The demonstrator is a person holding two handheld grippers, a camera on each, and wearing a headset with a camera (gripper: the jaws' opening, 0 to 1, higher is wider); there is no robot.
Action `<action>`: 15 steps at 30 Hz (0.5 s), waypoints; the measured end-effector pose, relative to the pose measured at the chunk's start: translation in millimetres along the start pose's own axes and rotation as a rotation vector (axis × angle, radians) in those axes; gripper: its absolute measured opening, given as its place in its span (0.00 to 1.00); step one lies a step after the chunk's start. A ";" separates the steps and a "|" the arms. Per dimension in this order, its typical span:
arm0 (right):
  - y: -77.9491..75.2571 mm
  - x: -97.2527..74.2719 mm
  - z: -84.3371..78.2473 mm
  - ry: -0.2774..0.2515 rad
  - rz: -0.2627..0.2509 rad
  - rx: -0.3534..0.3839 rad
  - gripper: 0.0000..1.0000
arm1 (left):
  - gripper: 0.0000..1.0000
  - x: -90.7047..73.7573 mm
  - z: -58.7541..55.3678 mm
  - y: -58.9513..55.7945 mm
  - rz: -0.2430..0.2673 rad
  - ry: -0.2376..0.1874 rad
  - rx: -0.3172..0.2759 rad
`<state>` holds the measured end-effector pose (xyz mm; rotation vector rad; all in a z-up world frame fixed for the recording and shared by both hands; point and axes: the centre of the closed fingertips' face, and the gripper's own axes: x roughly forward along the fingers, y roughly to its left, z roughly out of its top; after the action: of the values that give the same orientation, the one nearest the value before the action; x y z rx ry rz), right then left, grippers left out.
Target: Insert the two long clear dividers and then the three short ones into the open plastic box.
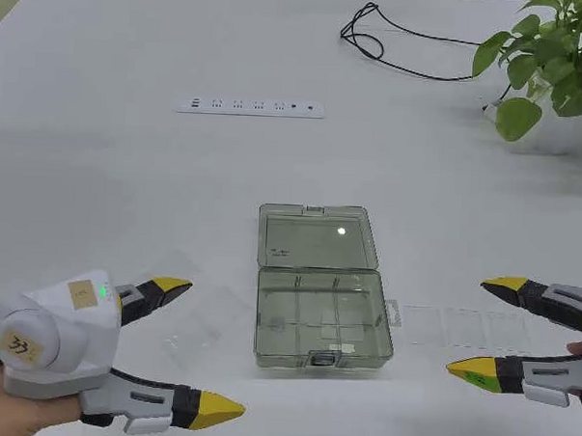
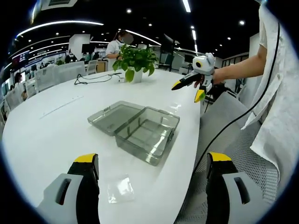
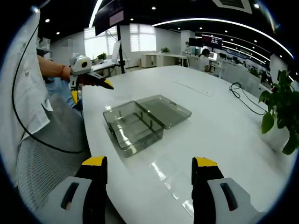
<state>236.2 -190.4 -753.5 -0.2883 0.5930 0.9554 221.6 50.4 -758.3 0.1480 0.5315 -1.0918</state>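
Sticker (image 1: 20,345) on left tool (image 1: 213,346) reads 33 (jaws apart)

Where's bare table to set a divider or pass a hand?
Free: the patch between power strip and open box, and the table left of both. Crowded: both box flanks, where clear dividers lie by left tool and right tool.

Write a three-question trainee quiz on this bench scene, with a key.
1. True or false: the plastic box has its lid shut.
2. Where do the short clear dividers lie? A. in the box; B. on the table, on the right gripper side of the box; C. on the lid.
3. Fill in: the jaws of the left gripper and the right gripper stand ____.
Key: 1 false, the lid lies back open; 2 B; 3 open, holding nothing.
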 end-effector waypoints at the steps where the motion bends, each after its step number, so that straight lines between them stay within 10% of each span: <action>1: 0.2 0.0 0.1 0.000 0.000 0.000 0.74 | 0.98 0.0 0.0 -0.1 0.000 0.000 0.001; 15: 1.5 -0.5 0.8 -0.003 -0.002 -0.003 0.74 | 0.98 0.5 1.4 -2.5 -0.003 -0.003 0.004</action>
<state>235.0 -189.5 -752.5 -0.2904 0.5885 0.9551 220.0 48.3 -757.0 0.1490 0.5269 -1.0954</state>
